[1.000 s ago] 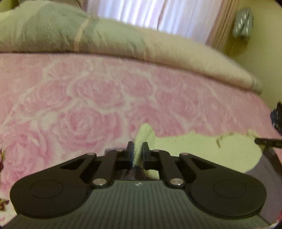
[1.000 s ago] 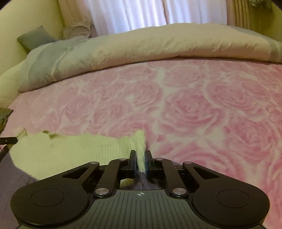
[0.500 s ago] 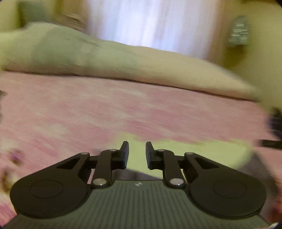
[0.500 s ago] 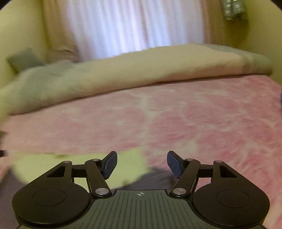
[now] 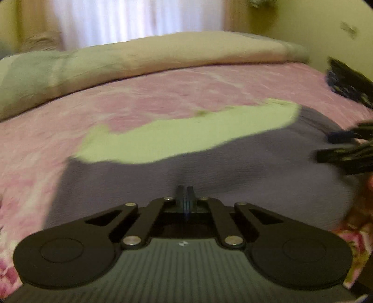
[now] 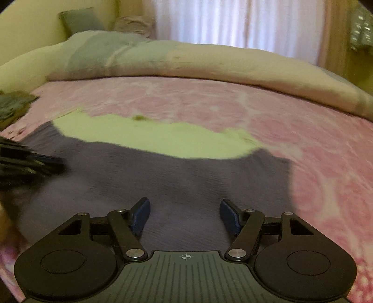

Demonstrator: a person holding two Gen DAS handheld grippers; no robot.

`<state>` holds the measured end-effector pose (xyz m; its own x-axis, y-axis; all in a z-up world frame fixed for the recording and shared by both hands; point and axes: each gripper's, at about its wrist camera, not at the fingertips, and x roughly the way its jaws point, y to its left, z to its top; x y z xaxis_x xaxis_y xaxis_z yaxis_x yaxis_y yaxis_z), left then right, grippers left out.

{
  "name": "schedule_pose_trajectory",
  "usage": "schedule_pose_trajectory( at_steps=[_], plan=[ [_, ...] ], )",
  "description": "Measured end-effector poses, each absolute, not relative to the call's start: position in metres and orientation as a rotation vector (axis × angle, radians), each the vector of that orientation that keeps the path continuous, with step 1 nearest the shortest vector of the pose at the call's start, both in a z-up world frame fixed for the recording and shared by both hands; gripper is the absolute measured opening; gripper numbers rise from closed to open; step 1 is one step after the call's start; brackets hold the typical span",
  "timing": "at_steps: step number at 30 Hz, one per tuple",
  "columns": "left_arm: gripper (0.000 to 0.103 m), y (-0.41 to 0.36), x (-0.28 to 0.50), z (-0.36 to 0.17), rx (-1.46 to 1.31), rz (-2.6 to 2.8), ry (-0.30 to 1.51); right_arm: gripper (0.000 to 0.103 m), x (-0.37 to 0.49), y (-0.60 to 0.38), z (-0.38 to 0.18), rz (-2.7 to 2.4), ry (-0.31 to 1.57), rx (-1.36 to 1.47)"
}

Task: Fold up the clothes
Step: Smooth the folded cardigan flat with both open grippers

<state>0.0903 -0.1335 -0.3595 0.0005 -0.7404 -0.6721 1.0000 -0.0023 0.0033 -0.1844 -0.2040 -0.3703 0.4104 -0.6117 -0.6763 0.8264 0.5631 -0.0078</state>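
My left gripper (image 5: 185, 192) hangs over the grey-purple part of the garment (image 5: 209, 172), its fingers (image 5: 179, 194) pressed flat together with nothing between them. My right gripper (image 6: 184, 213) hangs over the same cloth from the other side, its fingers (image 6: 141, 213) spread wide and empty, the blue pads facing each other across bare fabric.

The garment lies flat on the bed, on the pink rose-patterned blanket (image 6: 303, 121). It shows two colours: a broad grey-purple body (image 6: 163, 181) near me and a pale yellow-green band (image 6: 151, 137) along its far edge. That far edge is ragged in outline, with a small dark fleck on it; both views are smeared, so I cannot tell what the fleck is.

In the left wrist view my right gripper (image 5: 345, 153) shows as a dark blurred shape at the right edge, over the garment's side. In the right wrist view my left gripper (image 6: 28, 163) shows as the same kind of blur at the left edge.

Beyond the garment a rolled cream and grey-green duvet (image 6: 186, 60) lies across the head of the bed, with white curtains (image 6: 233, 21) behind it. A grey cushion (image 6: 79, 19) leans on the yellow wall at the upper left. No container is in view.
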Motion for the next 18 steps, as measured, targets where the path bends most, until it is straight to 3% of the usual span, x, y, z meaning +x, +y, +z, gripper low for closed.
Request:
schedule_pose_trajectory(
  at_steps=[4, 12, 14, 18],
  plan=[
    [0.003, -0.11, 0.153, -0.356, 0.337, -1.402, 0.772, 0.06, -0.213, -0.21, -0.368, -0.971, 0.655, 0.377],
    [0.004, -0.057, 0.163, -0.324, 0.286, -1.339, 0.72, 0.06, -0.2, -0.173, -0.341, -0.993, 0.583, 0.388],
    [0.009, -0.049, 0.158, -0.334, 0.344, -1.324, 0.728, 0.06, -0.195, -0.158, -0.341, -0.976, 0.573, 0.387],
    [0.005, -0.043, 0.162, -0.353, 0.367, -1.241, 0.787, 0.06, -0.201, -0.15, -0.361, -1.0, 0.646, 0.405]
  ],
)
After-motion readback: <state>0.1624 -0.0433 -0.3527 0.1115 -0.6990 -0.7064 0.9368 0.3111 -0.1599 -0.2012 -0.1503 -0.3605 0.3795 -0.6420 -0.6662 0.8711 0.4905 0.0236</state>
